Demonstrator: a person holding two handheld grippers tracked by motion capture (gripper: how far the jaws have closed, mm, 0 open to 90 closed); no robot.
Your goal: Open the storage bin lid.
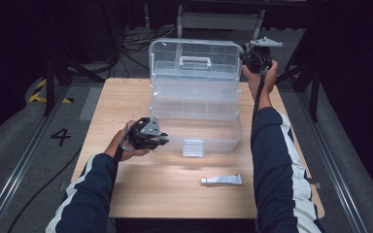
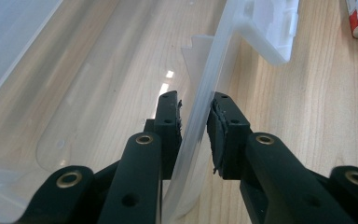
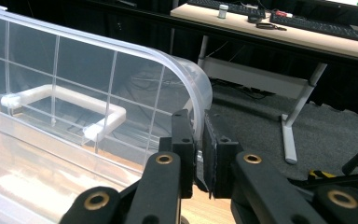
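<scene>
The clear plastic box (image 1: 194, 109) sits in the middle of the wooden table (image 1: 141, 189), its lid (image 1: 194, 60) standing up. The left gripper (image 1: 150, 138) pinches the box's thin front wall near the corner. The right gripper (image 1: 258, 57) pinches the lid's rounded top edge. A small tube (image 1: 221, 180) lies near the table's front edge, bare wood all around it.

Light wood table (image 1: 141, 189), clear plastic toolbox (image 1: 194, 128) w/ lid open at centre, small tube (image 1: 222, 180) near front edge
</scene>
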